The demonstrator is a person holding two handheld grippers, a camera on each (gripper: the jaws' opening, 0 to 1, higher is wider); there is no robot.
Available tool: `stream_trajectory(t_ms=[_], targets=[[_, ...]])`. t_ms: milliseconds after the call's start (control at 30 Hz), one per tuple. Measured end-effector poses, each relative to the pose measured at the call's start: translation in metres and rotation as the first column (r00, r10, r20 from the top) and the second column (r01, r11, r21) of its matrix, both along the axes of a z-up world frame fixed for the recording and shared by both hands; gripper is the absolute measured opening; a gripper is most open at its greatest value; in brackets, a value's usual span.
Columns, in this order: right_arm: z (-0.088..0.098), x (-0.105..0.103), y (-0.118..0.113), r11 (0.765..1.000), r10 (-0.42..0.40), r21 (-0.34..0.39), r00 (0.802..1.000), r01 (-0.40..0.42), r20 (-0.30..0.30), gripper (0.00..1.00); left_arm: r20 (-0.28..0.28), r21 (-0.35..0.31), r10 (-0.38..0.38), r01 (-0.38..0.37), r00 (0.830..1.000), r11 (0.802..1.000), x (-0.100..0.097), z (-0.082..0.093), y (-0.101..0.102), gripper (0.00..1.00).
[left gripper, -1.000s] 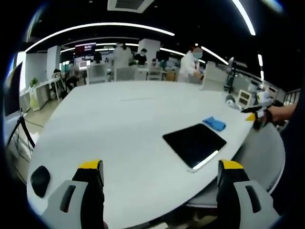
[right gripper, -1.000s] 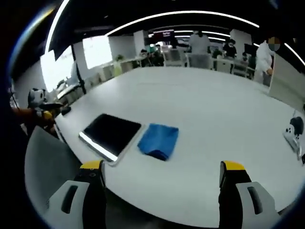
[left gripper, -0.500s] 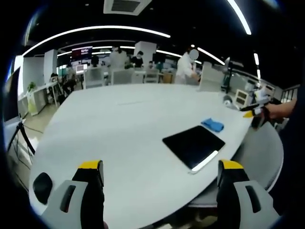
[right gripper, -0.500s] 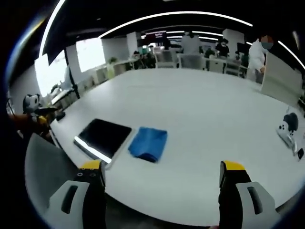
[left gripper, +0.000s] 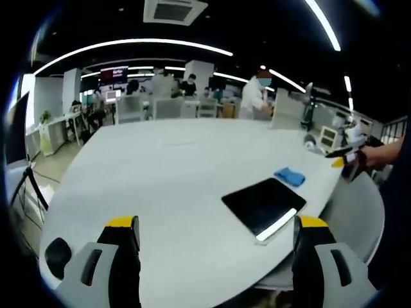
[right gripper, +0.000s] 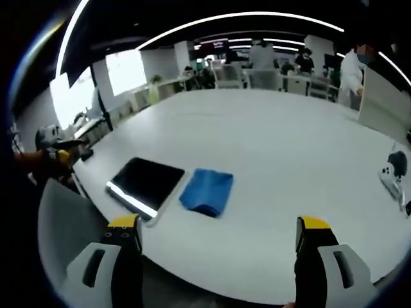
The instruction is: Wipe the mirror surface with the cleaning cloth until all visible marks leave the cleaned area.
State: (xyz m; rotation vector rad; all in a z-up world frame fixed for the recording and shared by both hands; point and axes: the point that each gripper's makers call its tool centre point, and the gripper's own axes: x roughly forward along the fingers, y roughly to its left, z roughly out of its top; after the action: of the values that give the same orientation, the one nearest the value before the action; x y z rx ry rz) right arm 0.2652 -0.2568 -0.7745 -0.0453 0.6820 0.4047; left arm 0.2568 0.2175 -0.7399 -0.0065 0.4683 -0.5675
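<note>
A dark rectangular mirror lies flat near the edge of a big white table. A folded blue cleaning cloth rests on the table right beside it. My left gripper hangs open over the table's near edge, well short of the mirror, with nothing between its jaws. My right gripper is open too, just off the table edge in front of the cloth. The right gripper also appears far right in the left gripper view, and the left gripper at far left in the right gripper view.
A grey chair back stands by the table edge near the mirror. A white game controller lies at the table's right. A black round object sits at the left edge. People and desks are far behind.
Both views have shifted slightly with the hands; the mirror and cloth sit a little differently in frame. The mirror and cloth themselves have not moved, and both grippers stay open.
</note>
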Motion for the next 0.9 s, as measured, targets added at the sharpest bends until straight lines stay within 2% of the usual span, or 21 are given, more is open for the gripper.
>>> stream_trajectory(t_ms=[133, 300, 400, 500, 600, 633, 667, 800, 867, 900], targets=[[0.003, 0.008, -0.002, 0.999, -0.020, 0.027, 1.000, 0.020, -0.005, 1.00, -0.027, 0.013, 0.012, -0.012, 1.000, 1.000, -0.002, -0.005, 0.001, 1.00], [0.001, 0.016, -0.007, 0.999, -0.021, 0.026, 1.000, 0.022, -0.020, 0.98, -0.033, 0.021, 0.025, -0.024, 0.999, 0.999, -0.003, 0.006, -0.002, 1.00], [0.004, 0.020, -0.005, 1.000, 0.018, 0.012, 1.000, -0.018, -0.015, 0.95, -0.023, 0.030, 0.044, -0.043, 0.999, 0.999, 0.000, 0.010, 0.001, 1.00], [0.002, 0.024, -0.006, 1.000, 0.029, 0.007, 0.999, -0.029, -0.015, 0.97, -0.028, 0.029, 0.053, -0.052, 0.998, 0.998, 0.001, 0.005, 0.003, 1.00], [0.001, 0.027, -0.005, 0.999, 0.030, 0.032, 0.999, -0.029, -0.026, 1.00, -0.033, 0.031, 0.063, -0.062, 0.997, 0.998, -0.001, 0.002, 0.002, 1.00], [0.006, 0.030, -0.001, 0.998, 0.043, 0.047, 0.999, -0.044, 0.011, 1.00, -0.033, 0.031, 0.061, -0.060, 0.998, 0.998, -0.001, 0.002, 0.001, 1.00], [0.014, 0.038, -0.001, 0.998, 0.041, 0.048, 0.996, -0.045, 0.080, 1.00, -0.031, 0.032, 0.053, -0.052, 0.998, 0.998, -0.001, 0.001, 0.000, 1.00], [0.011, 0.040, -0.005, 0.999, 0.023, 0.031, 0.996, -0.025, 0.082, 0.99, -0.041, 0.036, 0.044, -0.043, 0.998, 0.998, 0.005, -0.004, 0.003, 1.00], [0.012, 0.043, -0.004, 0.998, -0.019, 0.065, 0.997, 0.014, 0.077, 0.95, -0.048, 0.039, 0.042, -0.040, 0.998, 0.998, 0.006, -0.003, 0.004, 0.99], [0.012, 0.043, -0.003, 0.994, -0.061, 0.098, 0.997, 0.055, 0.054, 0.93, -0.056, 0.043, 0.036, -0.034, 0.998, 0.998, 0.006, -0.003, 0.004, 0.99]])
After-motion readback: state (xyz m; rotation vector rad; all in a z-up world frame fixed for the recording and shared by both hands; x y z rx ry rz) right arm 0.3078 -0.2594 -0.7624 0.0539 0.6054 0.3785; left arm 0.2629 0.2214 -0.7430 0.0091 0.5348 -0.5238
